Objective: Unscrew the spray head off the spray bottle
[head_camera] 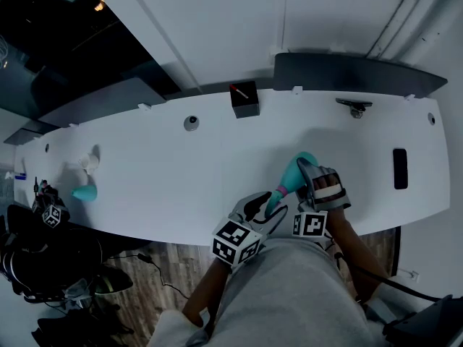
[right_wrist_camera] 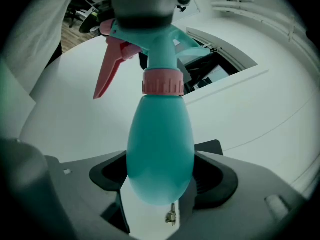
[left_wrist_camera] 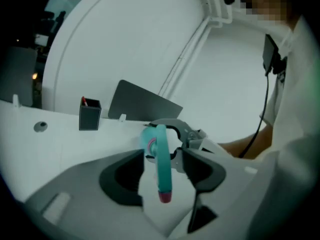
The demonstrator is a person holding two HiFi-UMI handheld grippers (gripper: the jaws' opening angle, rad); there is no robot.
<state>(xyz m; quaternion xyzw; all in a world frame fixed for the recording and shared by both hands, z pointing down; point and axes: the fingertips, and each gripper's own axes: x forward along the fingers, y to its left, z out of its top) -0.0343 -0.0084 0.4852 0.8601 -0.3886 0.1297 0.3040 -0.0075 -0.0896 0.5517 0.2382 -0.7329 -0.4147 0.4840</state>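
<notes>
A teal spray bottle (head_camera: 295, 172) is held in the air over the near edge of the white table (head_camera: 159, 172). My right gripper (head_camera: 318, 183) is shut on its rounded body (right_wrist_camera: 160, 144), with the pads pressed on both sides. Above the body sit the pink collar (right_wrist_camera: 163, 82) and the pink trigger (right_wrist_camera: 107, 69). My left gripper (head_camera: 268, 212) is at the spray head (left_wrist_camera: 162, 164). The head lies between its jaws with a gap on each side, so this gripper is open. The head's pink tip (left_wrist_camera: 164, 196) points back at the left gripper's camera.
A black pen holder (head_camera: 244, 100) and a round grommet (head_camera: 191, 123) sit toward the table's back. A second teal bottle (head_camera: 85, 191) and a white spray head (head_camera: 90, 161) lie at the far left. A flat black item (head_camera: 400, 168) is at the right.
</notes>
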